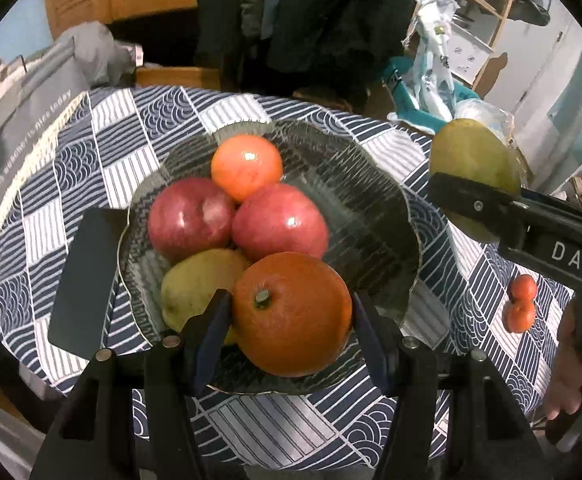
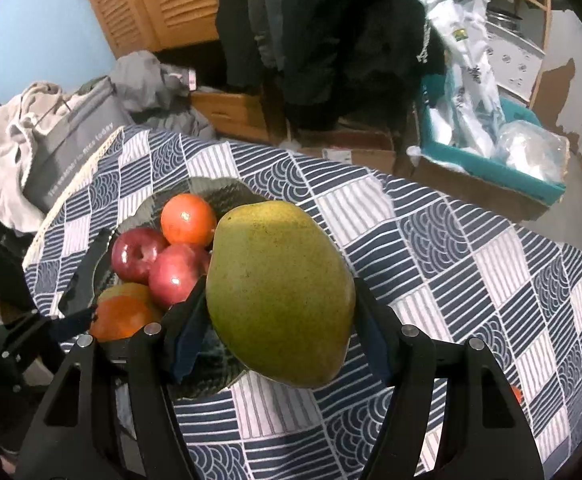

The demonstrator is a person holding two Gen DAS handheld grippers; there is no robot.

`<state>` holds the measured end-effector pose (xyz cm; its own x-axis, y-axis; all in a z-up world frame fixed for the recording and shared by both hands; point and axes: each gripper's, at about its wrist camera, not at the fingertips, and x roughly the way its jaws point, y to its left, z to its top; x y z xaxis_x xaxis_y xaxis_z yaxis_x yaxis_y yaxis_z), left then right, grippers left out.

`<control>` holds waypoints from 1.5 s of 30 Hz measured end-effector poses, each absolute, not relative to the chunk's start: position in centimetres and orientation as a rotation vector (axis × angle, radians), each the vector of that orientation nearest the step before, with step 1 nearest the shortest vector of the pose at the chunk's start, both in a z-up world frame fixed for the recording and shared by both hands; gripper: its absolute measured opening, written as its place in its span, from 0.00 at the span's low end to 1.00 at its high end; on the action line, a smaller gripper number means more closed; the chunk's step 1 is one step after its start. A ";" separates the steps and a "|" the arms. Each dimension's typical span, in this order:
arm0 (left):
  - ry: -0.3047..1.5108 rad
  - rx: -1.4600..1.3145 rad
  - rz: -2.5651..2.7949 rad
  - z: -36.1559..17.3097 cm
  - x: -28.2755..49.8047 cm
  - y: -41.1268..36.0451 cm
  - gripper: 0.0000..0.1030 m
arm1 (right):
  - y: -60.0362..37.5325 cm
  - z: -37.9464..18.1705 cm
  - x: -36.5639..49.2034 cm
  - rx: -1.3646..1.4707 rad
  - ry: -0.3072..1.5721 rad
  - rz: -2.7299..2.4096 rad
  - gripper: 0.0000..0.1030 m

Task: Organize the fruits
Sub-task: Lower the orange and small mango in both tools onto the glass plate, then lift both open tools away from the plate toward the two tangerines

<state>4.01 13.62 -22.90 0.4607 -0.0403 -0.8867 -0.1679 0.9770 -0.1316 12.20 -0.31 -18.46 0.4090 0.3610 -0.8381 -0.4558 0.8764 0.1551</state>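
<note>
Left wrist view first: my left gripper (image 1: 291,316) has its jaws clamped on the large orange (image 1: 293,314), which hides part of the yellow fruit (image 1: 199,280) behind it at the near rim of the glass bowl (image 1: 371,216). Beyond sit two red apples (image 1: 235,220) and a smaller orange fruit (image 1: 246,167). My right gripper (image 2: 279,312) holds the green mango (image 2: 279,292), jaws tight on it, above the bowl's right edge. Two small red fruits (image 1: 522,300) lie apart on the desk (image 2: 451,240), right side, with bare cloth around them.
</note>
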 end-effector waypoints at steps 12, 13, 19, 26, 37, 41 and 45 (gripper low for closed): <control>1.073 -0.211 0.069 -23.2 4.0 13.5 0.62 | 1.9 -21.1 12.1 -0.120 1.096 0.548 0.66; 1.074 -0.212 0.069 -23.2 4.0 13.6 0.62 | 2.0 -21.3 12.1 -0.118 1.101 0.548 0.66; 1.139 -0.252 0.044 -24.3 4.3 13.7 0.63 | 1.9 -22.6 12.6 -0.086 1.173 0.552 0.67; 1.118 -0.243 0.071 -23.8 4.2 14.1 0.67 | 2.1 -22.6 12.6 -0.082 1.175 0.556 0.67; 1.101 -0.255 0.078 -23.2 4.2 14.3 0.68 | 1.6 -19.4 12.7 -0.048 1.077 0.551 0.78; 1.074 -0.239 0.078 -22.3 4.1 14.0 0.68 | 1.0 -18.0 12.4 -0.051 1.039 0.528 0.78; 1.043 -0.223 0.075 -21.1 3.9 13.5 0.68 | 0.1 -16.2 11.8 -0.087 0.987 0.486 0.78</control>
